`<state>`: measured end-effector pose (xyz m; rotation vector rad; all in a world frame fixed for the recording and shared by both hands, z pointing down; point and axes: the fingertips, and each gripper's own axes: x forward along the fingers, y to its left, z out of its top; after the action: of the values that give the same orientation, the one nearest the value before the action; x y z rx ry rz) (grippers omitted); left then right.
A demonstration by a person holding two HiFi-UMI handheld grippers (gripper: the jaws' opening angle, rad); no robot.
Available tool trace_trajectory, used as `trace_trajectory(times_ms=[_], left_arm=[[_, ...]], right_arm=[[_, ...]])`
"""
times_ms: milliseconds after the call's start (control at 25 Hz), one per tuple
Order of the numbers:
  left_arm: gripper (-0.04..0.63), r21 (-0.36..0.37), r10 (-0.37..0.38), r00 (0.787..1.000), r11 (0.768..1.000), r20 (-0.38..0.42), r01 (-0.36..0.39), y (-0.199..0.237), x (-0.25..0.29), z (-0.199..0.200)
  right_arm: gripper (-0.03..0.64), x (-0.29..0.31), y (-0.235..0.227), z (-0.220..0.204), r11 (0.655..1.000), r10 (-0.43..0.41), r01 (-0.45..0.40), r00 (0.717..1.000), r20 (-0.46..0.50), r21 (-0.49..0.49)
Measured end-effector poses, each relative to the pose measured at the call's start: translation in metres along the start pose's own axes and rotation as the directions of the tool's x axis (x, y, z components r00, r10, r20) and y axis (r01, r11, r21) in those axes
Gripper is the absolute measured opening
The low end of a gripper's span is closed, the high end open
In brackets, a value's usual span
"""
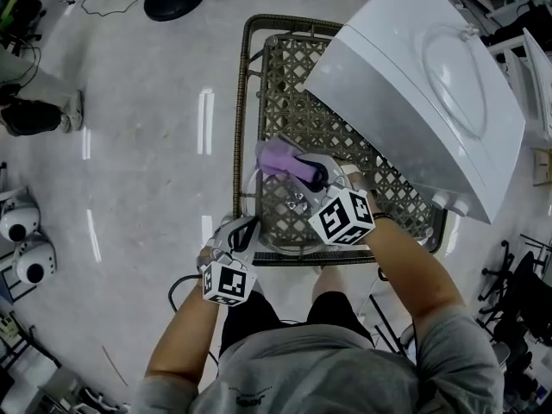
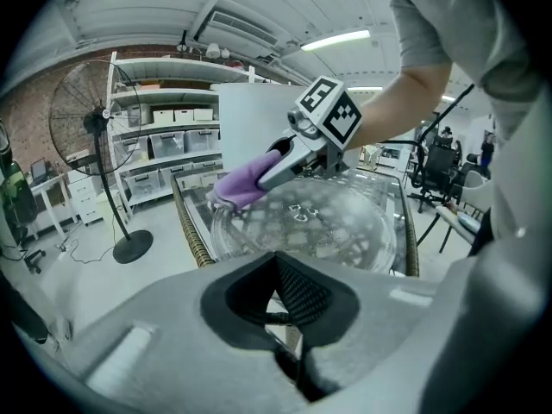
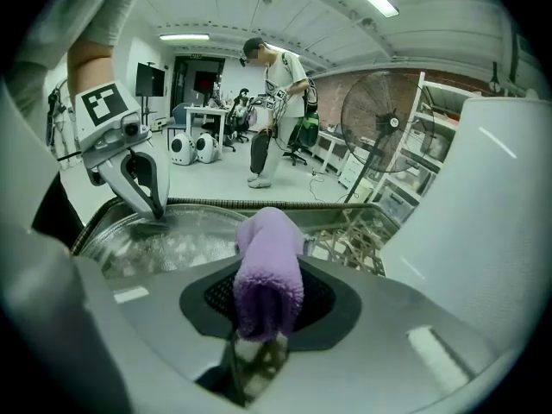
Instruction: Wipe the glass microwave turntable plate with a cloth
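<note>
The plate (image 1: 278, 229) lies on the near end of the table (image 1: 240, 128), close to the person. The microwave (image 1: 414, 84) stands at about 2 o'clock from it. I cannot tell if the plate rests fully flat or if its near side is lifted a little.

The left gripper (image 1: 243, 231) has its jaws closed on the rim of the plate, at about 8 o'clock of the disc in the head view. The right gripper view shows the same: the left gripper (image 3: 151, 205) pinches the edge of the plate (image 3: 164, 244).

The right gripper (image 1: 304, 175) is clamped on the cloth (image 1: 280, 158), and the purple roll sticks out past its jaws. In its own view the cloth (image 3: 269, 266) fills the gap between them.

The relation that matters is this: the cloth touches the plate near the far rim, between 11 and 12 o'clock, so nearly all of the glass lies from the cloth toward 6 o'clock, that is toward the person. In the left gripper view the cloth (image 2: 246, 184) sits at the far left edge of the plate (image 2: 328, 227), opposite to the holding jaws.

In my judgement the wiping belongs to the right gripper, with strokes pulled back toward 6 o'clock. The left one only has to keep the rim steady. The risk is that the cloth runs into the left jaws at 8 o'clock.
</note>
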<state>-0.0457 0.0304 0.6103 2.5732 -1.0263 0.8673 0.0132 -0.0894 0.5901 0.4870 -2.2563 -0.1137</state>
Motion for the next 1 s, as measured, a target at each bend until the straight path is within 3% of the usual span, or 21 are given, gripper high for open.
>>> trace_trajectory(times_ms=[320,560,680,760,840,920,1000], left_arm=[[0.0,0.001,0.003,1.0,1.0,-0.002,-0.003,0.0,0.0,0.0],[0.0,0.0,0.004,1.0,1.0,-0.002,-0.004,0.001,0.001,0.001],[0.0,0.001,0.002,1.0,1.0,-0.004,-0.002,0.0,0.001,0.001],[0.0,0.002,0.001,1.0,1.0,-0.003,-0.001,0.0,0.001,0.001],[0.0,0.002,0.001,1.0,1.0,-0.001,-0.001,0.0,0.001,0.0],[0.0,0.001,0.0,1.0,1.0,0.0,0.0,0.001,0.002,0.0],[0.0,-0.001,-0.003,1.0,1.0,0.0,0.003,0.0,0.002,0.0]], right_arm=[[0.107,-0.05,-0.025,-0.055,0.997,-0.066,0.07,0.994,-0.09,0.036],[0.107,-0.061,-0.031,-0.066,0.995,-0.08,0.085,0.991,-0.11,0.042],[0.106,-0.063,-0.03,-0.052,0.995,-0.066,0.071,0.995,-0.068,0.074],[0.106,-0.061,-0.016,-0.026,0.989,0.012,-0.016,1.0,0.026,0.15],[0.106,-0.055,0.008,0.01,0.944,0.151,-0.189,0.976,0.154,0.27],[0.106,-0.044,0.032,0.041,0.847,0.282,-0.366,0.924,0.257,0.385],[0.106,-0.025,0.049,0.058,0.764,0.36,-0.458,0.887,0.289,0.455]])
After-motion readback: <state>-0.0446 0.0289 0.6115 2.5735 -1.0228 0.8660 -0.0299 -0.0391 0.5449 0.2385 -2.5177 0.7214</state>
